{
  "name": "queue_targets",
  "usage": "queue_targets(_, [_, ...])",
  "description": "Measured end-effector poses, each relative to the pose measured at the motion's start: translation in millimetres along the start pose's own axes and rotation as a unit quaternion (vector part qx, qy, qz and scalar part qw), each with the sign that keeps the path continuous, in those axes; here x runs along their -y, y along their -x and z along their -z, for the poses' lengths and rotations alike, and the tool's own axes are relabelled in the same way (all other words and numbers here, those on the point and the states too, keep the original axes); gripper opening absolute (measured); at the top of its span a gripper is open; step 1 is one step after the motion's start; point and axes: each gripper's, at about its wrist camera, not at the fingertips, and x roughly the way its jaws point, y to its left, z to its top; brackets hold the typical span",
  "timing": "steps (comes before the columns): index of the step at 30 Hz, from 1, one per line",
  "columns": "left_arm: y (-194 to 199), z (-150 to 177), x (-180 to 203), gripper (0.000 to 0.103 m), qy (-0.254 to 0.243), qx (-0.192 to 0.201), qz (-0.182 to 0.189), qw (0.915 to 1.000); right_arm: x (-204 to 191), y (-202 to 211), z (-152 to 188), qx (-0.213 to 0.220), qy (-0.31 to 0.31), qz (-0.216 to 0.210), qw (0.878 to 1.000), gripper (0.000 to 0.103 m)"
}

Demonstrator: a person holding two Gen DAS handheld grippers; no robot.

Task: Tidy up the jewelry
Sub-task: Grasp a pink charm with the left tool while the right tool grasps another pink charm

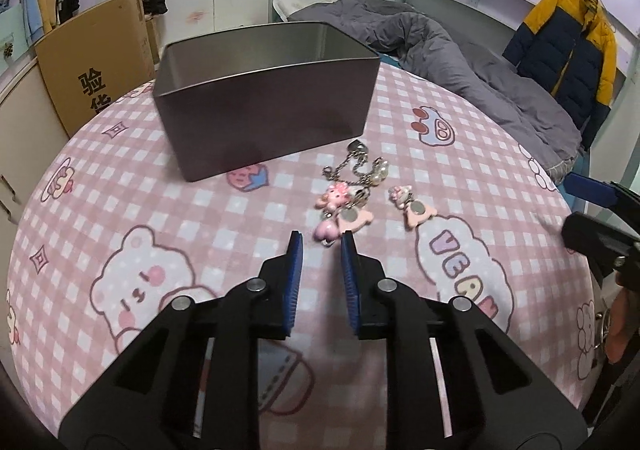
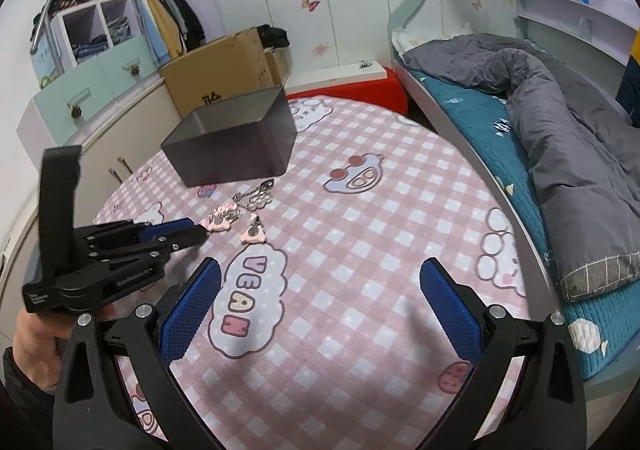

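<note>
An open grey metal tin [image 1: 264, 90] [image 2: 236, 142] stands on the pink checked tablecloth [image 1: 160, 210]. In front of it lies a keychain cluster [image 1: 344, 202] [image 2: 224, 220] of silver chain, pearls and pink charms. A separate pink charm [image 1: 412, 206] [image 2: 254, 234] lies just to its right. My left gripper [image 1: 321, 240] [image 2: 200, 230] is low over the cloth, its jaws narrow with a gap. The cluster's lowest pink charm sits at the fingertips, and the pads do not press on it. My right gripper [image 2: 322, 264] [image 1: 576, 210] hovers wide open over the cloth, holding nothing.
A cardboard box [image 1: 96, 62] and a white cabinet [image 2: 120, 146] stand left of the table. A bed with a grey quilt [image 2: 560, 138] runs along the right, and a yellow and navy jacket [image 1: 568, 58] hangs beyond it. A red seat [image 2: 380, 90] is behind the table.
</note>
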Motion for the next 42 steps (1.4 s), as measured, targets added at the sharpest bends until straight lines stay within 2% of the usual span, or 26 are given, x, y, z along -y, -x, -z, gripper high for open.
queue_targets(3, [2.0,1.3,-0.2,0.022,-0.007,0.000,-0.005,1.0000,-8.1,-12.5,-2.8,-0.011,0.014,-0.001,1.000,0.096])
queue_targets(4, [1.7,1.2,0.0,0.027,-0.010,-0.002,-0.009,0.9999,-11.5,-17.4,-4.0,-0.016,0.022,0.001,1.000,0.096])
queue_targets(5, [1.7,0.5,0.3,0.056,-0.010,0.000,-0.015,0.9998,-16.9,-24.5,-5.8,-0.022,0.034,0.005,0.999,0.096])
queue_targets(6, [2.5,-1.4,0.7,0.076,-0.008,0.008,-0.021,0.9997,-20.9,-29.5,-7.4,-0.026,0.043,0.007,0.999,0.096])
queue_targets(9, [7.2,-4.5,-2.7,0.076,-0.004,0.026,-0.018,0.9995,-35.5,-47.7,-13.0,-0.038,0.069,0.002,0.997,0.095])
queue_targets(12, [3.5,-5.2,-15.3,0.075,0.020,0.018,-0.036,0.9990,-43.5,-63.7,-18.1,-0.048,0.083,-0.007,0.995,0.085])
queue_targets(13, [3.5,-4.9,-22.8,0.074,0.036,0.017,-0.024,0.9989,-44.6,-67.7,-19.4,-0.051,0.086,-0.006,0.995,0.076])
queue_targets(14, [3.5,-4.9,-27.2,0.074,0.045,0.017,-0.028,0.9985,-47.3,-74.2,-21.2,-0.057,0.093,-0.002,0.994,0.067])
queue_targets(16, [4.3,-3.9,-30.6,0.074,0.044,0.018,-0.023,0.9986,-51.0,-86.9,-20.1,-0.075,0.114,0.013,0.991,0.057])
queue_targets(18, [5.4,-4.1,-25.5,0.074,0.026,0.021,-0.022,0.9992,-53.9,-83.4,-20.4,-0.071,0.125,0.011,0.990,0.038])
queue_targets(19, [4.0,-5.0,-20.8,0.074,0.014,0.019,-0.025,0.9994,-53.9,-82.5,-19.9,-0.069,0.125,0.012,0.990,0.022])
queue_targets(23, [-5.7,-11.6,-10.9,0.074,0.001,0.008,-0.037,0.9993,-47.6,-73.6,-11.9,-0.064,0.118,0.013,0.991,0.022])
queue_targets(30, [-17.4,-18.5,-20.1,0.074,0.016,-0.010,-0.053,0.9984,-37.1,-68.1,-7.4,-0.064,0.095,0.003,0.993,0.022])
queue_targets(35, [-25.8,-23.5,-2.8,0.074,-0.030,-0.018,-0.054,0.9980,-42.1,-70.6,-8.7,-0.065,0.101,0.008,0.993,0.022])
queue_targets(37, [-27.7,-24.5,-2.4,0.070,-0.033,-0.018,-0.046,0.9982,-42.6,-71.0,-8.4,-0.065,0.100,0.008,0.993,0.022])
queue_targets(39, [-27.5,-27.3,-2.5,0.043,-0.034,-0.014,-0.030,0.9989,-42.7,-71.4,-8.7,-0.065,0.100,0.008,0.993,0.022])
queue_targets(40, [-26.2,-27.9,-0.9,0.035,-0.037,-0.011,-0.026,0.9989,-43.9,-71.6,-8.3,-0.065,0.101,0.009,0.993,0.022])
queue_targets(41, [-24.7,-27.3,0.0,0.019,-0.041,-0.010,-0.021,0.9989,-42.6,-71.4,-8.7,-0.065,0.101,0.009,0.993,0.022])
queue_targets(42, [-22.9,-25.9,2.4,0.013,-0.045,-0.009,-0.013,0.9989,-42.8,-71.2,-8.6,-0.064,0.101,0.009,0.993,0.022])
